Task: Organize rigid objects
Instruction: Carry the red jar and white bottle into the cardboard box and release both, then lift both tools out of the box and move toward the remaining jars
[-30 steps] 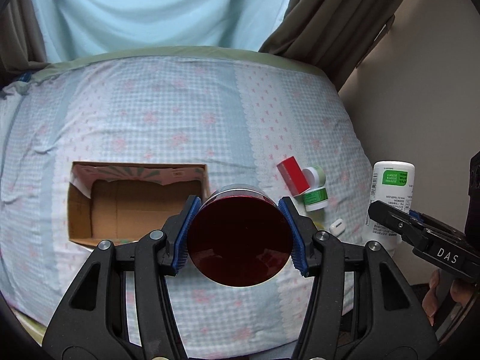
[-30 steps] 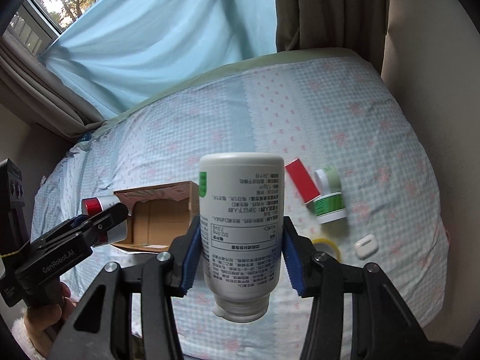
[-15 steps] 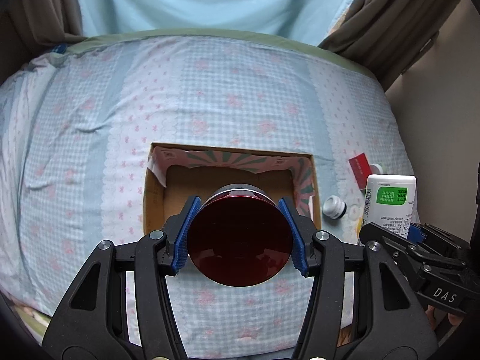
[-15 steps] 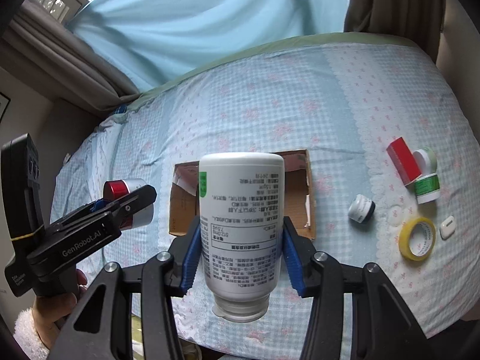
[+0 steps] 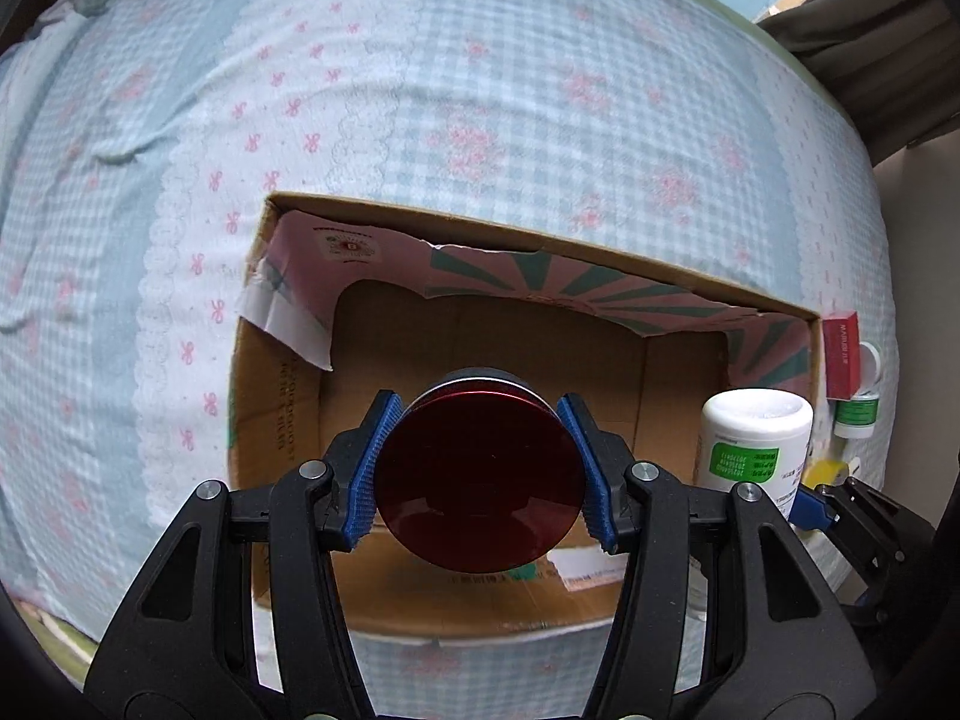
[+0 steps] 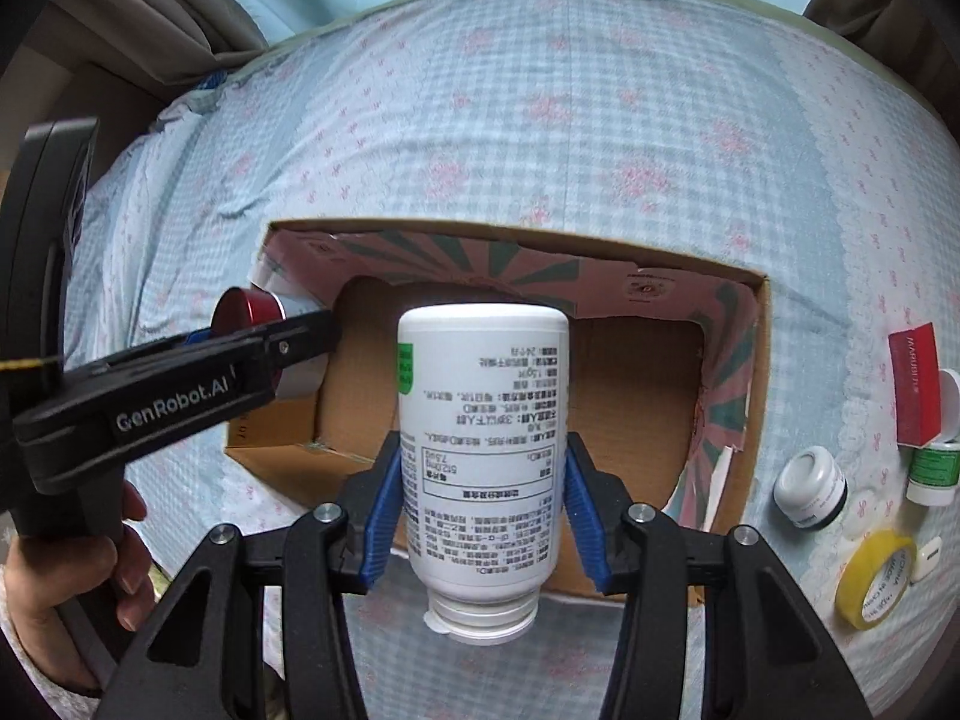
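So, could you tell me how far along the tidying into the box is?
Nothing sits in the cardboard box yet. In hand: the left gripper holds a red-lidded can and the right gripper a white bottle, both over the box. Left on the bedspread: red carton, green tube, small jar, yellow tape.
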The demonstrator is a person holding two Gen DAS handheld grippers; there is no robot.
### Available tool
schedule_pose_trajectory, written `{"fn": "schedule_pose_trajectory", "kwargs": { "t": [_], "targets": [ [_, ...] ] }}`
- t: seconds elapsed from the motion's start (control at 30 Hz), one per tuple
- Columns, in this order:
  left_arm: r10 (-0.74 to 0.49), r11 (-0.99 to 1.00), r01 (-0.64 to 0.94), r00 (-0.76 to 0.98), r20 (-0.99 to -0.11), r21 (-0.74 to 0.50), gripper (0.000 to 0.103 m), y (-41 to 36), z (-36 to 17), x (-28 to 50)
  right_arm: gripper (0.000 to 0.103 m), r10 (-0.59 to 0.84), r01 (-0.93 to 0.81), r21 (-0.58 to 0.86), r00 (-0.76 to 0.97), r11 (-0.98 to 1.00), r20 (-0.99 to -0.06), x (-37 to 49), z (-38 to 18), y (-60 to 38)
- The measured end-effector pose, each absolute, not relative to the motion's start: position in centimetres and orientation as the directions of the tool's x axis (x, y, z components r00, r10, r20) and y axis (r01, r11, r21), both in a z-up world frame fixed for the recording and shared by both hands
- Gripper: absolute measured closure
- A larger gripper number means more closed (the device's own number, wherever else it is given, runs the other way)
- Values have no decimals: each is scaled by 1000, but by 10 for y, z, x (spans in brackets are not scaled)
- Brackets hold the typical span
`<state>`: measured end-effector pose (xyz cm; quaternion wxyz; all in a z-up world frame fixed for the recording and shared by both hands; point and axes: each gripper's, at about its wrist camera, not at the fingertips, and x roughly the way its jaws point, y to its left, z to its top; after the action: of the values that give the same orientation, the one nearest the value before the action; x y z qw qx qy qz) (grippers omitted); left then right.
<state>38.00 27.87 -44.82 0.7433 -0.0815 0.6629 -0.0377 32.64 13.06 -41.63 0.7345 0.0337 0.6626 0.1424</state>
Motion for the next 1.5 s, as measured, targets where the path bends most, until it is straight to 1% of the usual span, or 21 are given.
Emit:
{"fn": "schedule_pose_trajectory", "kwargs": {
  "t": [0.13, 0.2, 0.3, 0.43, 0.47, 0.5, 0.53, 0.57, 0.6, 0.63, 0.73, 0.97, 1.1, 1.17, 1.3, 1.5],
  "targets": [
    [-152, 987, -50, 64, -986, -156, 53, 272, -486, 391, 57, 222, -149, 212, 53, 966, -974, 331, -458, 126],
    [-154, 987, -43, 41, -987, -156, 53, 269, -498, 393, 57, 221, -134, 213, 52, 968, -974, 333, -469, 121],
    [-123, 992, -12, 28, -992, -124, 53, 264, -505, 397, 57, 213, -120, 208, 38, 971, -976, 338, -477, 117],
    [-99, 995, 1, 44, -994, -99, 52, 261, -499, 401, 57, 204, -159, 194, 47, 968, -978, 339, -477, 120],
    [-94, 996, 7, 49, -994, -94, 43, 260, -496, 401, 57, 211, -167, 198, 62, 966, -976, 339, -475, 121],
    [-99, 995, 14, 60, -993, -99, 30, 260, -492, 402, 57, 221, -178, 203, 83, 963, -972, 338, -472, 122],
    [-109, 994, 21, 74, -991, -108, 0, 260, -487, 402, 56, 234, -186, 212, 107, 959, -966, 337, -469, 122],
    [-116, 993, 27, 95, -989, -114, 0, 260, -482, 401, 48, 254, -187, 229, 122, 955, -960, 335, -466, 121],
    [-116, 993, 33, 111, -987, -113, 0, 260, -477, 401, 6, 255, -192, 230, 120, 954, -960, 333, -466, 120],
    [-109, 994, 40, 112, -988, -105, 0, 259, -474, 401, 0, 250, -203, 222, 121, 954, -961, 332, -466, 120],
    [-103, 994, 55, 105, -989, -98, 0, 258, -469, 406, 0, 246, -234, 214, 120, 949, -962, 324, -468, 120],
    [-91, 994, 70, 97, -991, -85, 0, 258, -466, 399, 0, 238, -216, 214, 90, 953, -967, 319, -473, 117],
    [-109, 993, 68, 118, -987, -101, 0, 261, -460, 391, 0, 214, -209, 198, 56, 958, -975, 319, -472, 117],
    [-116, 992, 65, 127, -985, -108, 0, 263, -455, 388, 0, 211, -208, 192, 69, 959, -975, 319, -467, 117],
    [-131, 990, 61, 136, -982, -124, 0, 271, -437, 376, 0, 216, -197, 196, 81, 961, -973, 313, -451, 119],
    [-147, 989, 38, 204, -968, -142, 0, 290, -376, 340, 0, 199, -258, 162, 124, 952, -972, 285, -393, 118]
  ]
}}
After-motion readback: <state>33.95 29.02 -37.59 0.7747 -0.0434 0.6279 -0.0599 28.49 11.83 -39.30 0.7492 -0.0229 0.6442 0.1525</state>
